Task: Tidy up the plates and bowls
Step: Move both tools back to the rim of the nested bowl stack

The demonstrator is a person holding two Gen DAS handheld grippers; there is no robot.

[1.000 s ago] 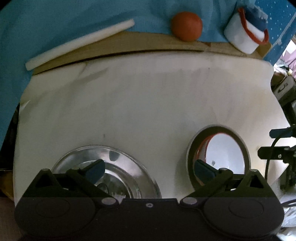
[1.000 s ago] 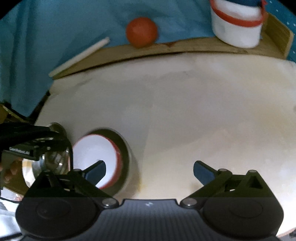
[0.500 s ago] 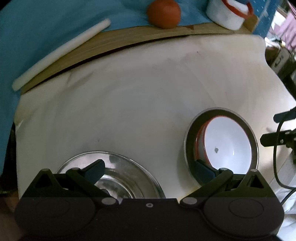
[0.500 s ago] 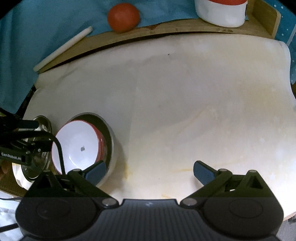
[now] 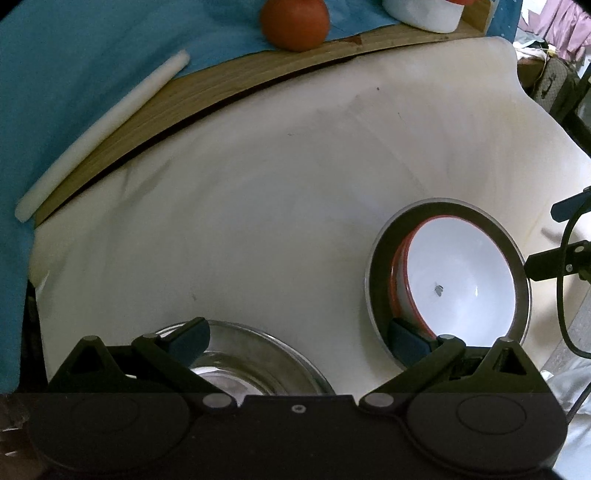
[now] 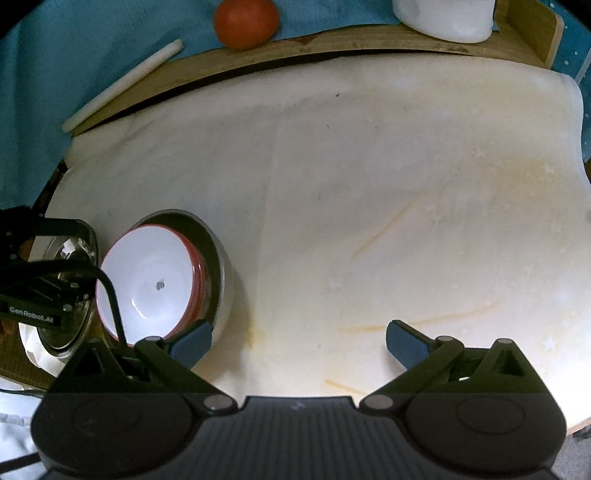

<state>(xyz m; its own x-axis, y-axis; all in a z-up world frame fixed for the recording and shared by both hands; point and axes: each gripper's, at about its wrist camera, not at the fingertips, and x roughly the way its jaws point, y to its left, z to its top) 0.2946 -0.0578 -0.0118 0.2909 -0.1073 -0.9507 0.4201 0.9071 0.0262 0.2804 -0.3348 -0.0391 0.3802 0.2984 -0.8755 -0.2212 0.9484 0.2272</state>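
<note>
Both grippers have risen off the worktop (image 6: 369, 221) — jaws spread, empty; white bowls (image 5: 461, 273) nested in the steel bowl (image 5: 376, 266), stacking apparently done, steel plate (image 5: 258, 350) left.

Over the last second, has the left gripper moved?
Yes. The left gripper has swung right: in its own view, the orange ball has slid left and up toward the frame's top.

Ahead of the left gripper a cream cloth (image 5: 295, 206) covers the work surface, stained yellowish on its right part. Beyond it runs a wooden board edge (image 6: 332, 44), then teal fabric (image 5: 74, 55). Far right, dim clutter, possibly bags (image 5: 554, 77).
</note>
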